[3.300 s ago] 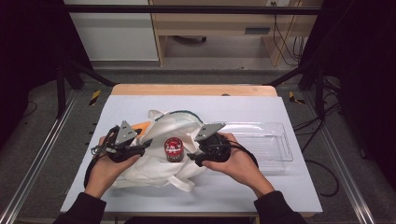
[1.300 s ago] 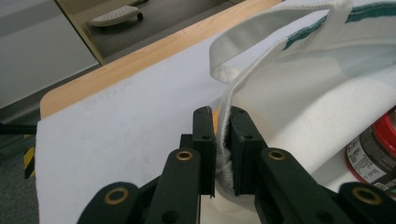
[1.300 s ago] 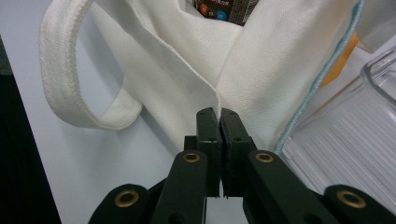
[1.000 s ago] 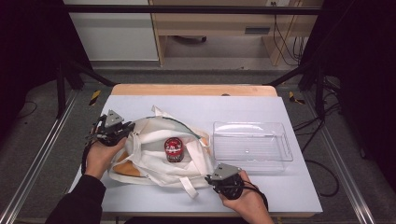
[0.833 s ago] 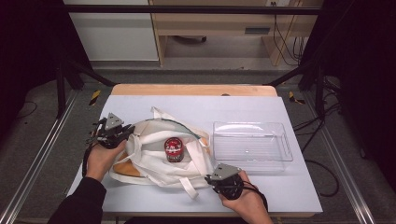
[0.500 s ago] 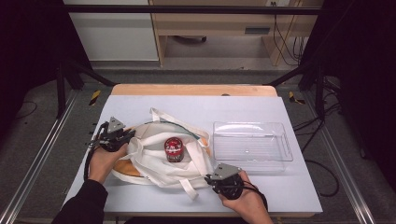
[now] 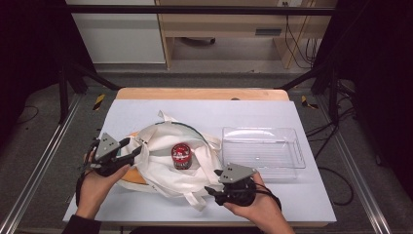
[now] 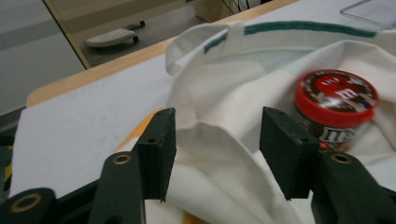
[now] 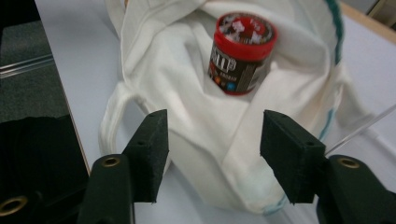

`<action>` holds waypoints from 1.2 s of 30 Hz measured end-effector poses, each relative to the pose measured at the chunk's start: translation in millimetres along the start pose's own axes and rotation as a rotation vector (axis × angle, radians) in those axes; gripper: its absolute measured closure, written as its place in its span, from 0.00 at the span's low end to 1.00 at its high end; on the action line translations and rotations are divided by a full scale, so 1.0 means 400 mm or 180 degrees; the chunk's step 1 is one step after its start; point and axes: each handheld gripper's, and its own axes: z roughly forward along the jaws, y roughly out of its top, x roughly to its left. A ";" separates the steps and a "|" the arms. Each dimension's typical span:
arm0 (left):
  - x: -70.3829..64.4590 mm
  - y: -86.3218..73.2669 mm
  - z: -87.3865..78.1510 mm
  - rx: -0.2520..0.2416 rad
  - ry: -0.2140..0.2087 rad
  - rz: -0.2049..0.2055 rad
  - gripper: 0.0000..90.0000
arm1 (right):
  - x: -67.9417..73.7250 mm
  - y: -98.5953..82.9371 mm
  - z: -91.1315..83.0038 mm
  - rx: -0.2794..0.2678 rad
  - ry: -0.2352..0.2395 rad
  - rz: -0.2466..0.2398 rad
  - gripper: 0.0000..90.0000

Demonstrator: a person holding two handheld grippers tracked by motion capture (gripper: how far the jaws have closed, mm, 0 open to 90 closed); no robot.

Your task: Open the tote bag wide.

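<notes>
On the table [image 7: 146, 109], mid-left, lies the bag [image 7: 165, 168], crumpled, with the jar [image 7: 181, 156] upright in its folds; I'll use the bag as the landmark.

Your left gripper [image 7: 127, 152] sits at the bag's left edge. In the left gripper view its jaws are spread, and a fold of the bag [image 8: 219, 154] runs up between them; I can't tell if the pads touch the cloth. The jar [image 8: 336, 109] is beyond the right-hand jaw in that view, not between the jaws.

Your right gripper [image 7: 214, 191] is at the bag's near-right corner, just beside a strap. In the right gripper view its jaws are spread too, with the bag's [image 9: 210, 135] near edge in the gap. The jar [image 9: 242, 53] is farther in, above the gap and apart from both jaws.

An orange thing [image 7: 131, 176] pokes out under the bag's left side. The tray [image 7: 263, 152] sits just right of the bag.

Versus 3.3 s ago: both grippers were then close in on the jar, one on each side. Your left has moved out to the bag's left edge and your right has dropped back to the near-right corner. The bag lies flatter and more spread. The jar hasn't moved. In the last second, little change.
</notes>
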 end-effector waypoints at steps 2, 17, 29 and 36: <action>-0.022 -0.013 -0.009 0.0010 0.0008 -0.0019 0.47 | -0.005 0.031 -0.008 0.0016 -0.0034 -0.0040 0.41; -0.071 -0.064 0.001 0.0030 0.0019 0.0000 0.45 | -0.234 0.247 0.168 0.0456 -0.0064 -0.0070 0.37; -0.097 -0.076 0.010 0.0032 0.0099 0.0079 0.51 | -0.297 0.250 0.283 0.0766 0.0072 -0.0129 0.45; -0.100 -0.083 0.019 0.0070 0.0054 0.0048 0.59 | -0.301 0.232 0.310 0.0877 0.0174 -0.0231 0.54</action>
